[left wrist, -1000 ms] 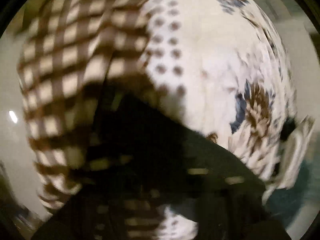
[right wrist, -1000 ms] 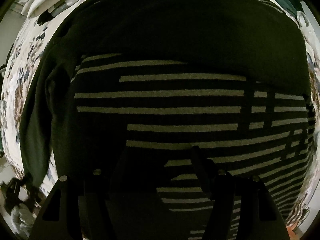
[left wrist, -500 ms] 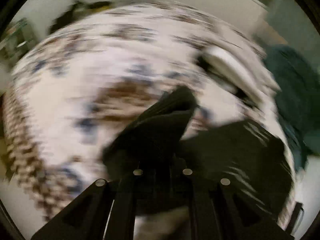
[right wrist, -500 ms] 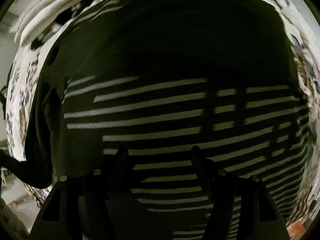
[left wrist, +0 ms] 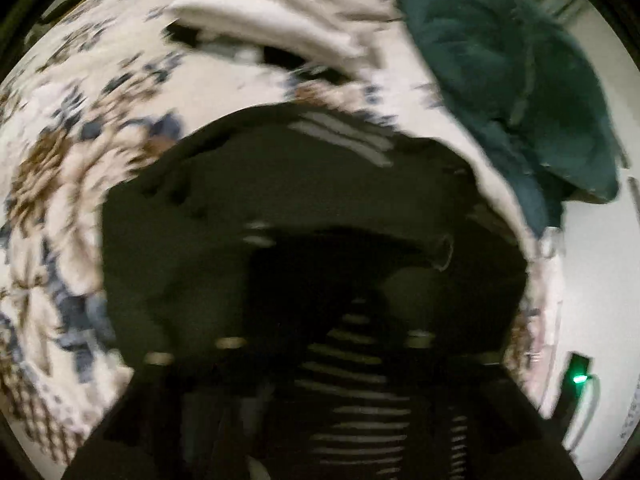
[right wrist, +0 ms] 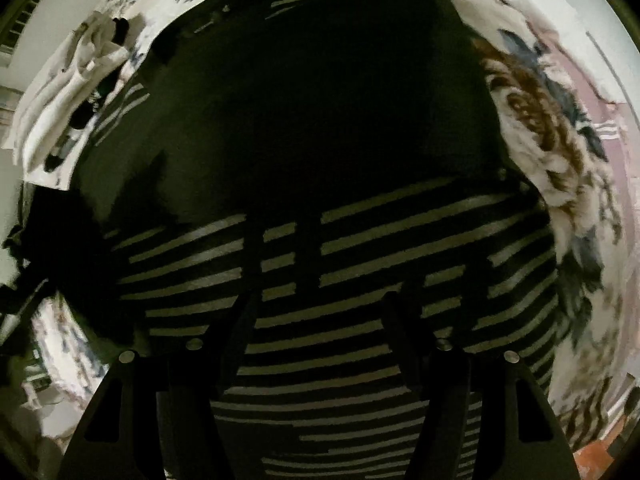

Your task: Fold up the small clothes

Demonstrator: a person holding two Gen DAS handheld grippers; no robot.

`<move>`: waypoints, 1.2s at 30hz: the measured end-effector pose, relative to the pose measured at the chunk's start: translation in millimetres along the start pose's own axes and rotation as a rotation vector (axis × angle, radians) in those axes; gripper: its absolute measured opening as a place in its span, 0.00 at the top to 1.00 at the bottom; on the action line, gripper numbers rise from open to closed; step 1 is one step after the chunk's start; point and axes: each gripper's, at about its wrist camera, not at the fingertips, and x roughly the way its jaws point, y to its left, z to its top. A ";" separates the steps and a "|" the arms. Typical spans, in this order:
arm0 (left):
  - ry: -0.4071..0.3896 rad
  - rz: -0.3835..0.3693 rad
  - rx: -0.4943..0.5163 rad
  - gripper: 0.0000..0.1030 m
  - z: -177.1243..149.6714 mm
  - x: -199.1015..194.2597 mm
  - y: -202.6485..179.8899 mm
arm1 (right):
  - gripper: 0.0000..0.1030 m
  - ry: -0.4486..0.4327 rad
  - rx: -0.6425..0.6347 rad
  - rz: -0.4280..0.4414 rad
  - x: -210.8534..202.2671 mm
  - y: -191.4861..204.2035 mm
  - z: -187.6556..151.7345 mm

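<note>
On the floral bedspread (left wrist: 72, 152) lay the task's garment, a dark top with pale stripes (right wrist: 360, 240), spread mostly flat and filling the middle of both views. Folding looked early or midway: in the left wrist view a plain dark panel (left wrist: 280, 184) seemed to lie over the striped part, possibly one fold laid, though blur prevented certainty; squaring up and the final fold appeared left to do. The cloth looked soft and limp, with stripes showing only on its near half in the right wrist view. The right gripper (right wrist: 316, 308) stood spread, low over the stripes, pinching nothing visible. The left gripper (left wrist: 324, 344) was dark and smeared; its state could not be told. A teal towel (left wrist: 512, 80) and folded white clothes (left wrist: 264, 28) sat beyond the top.
</note>
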 end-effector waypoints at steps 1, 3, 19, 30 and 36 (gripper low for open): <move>0.002 0.038 -0.019 0.35 1.4 -2.7 15.7 | 0.36 0.007 -0.003 0.025 0.7 2.5 1.1; -0.020 0.120 -0.054 0.35 -0.4 -12.2 49.7 | 0.36 0.024 -0.010 0.090 -2.3 -1.5 11.2; -0.150 0.464 -0.174 0.25 -10.8 -59.9 162.3 | 0.34 0.041 -0.145 0.173 70.7 149.3 136.5; -0.168 0.368 -0.150 0.25 11.2 -55.1 140.8 | 0.94 -0.265 -0.108 0.129 -32.3 137.1 165.4; -0.163 0.313 -0.099 0.25 35.8 -33.1 106.0 | 0.94 -0.389 0.055 -0.002 -89.7 36.8 195.9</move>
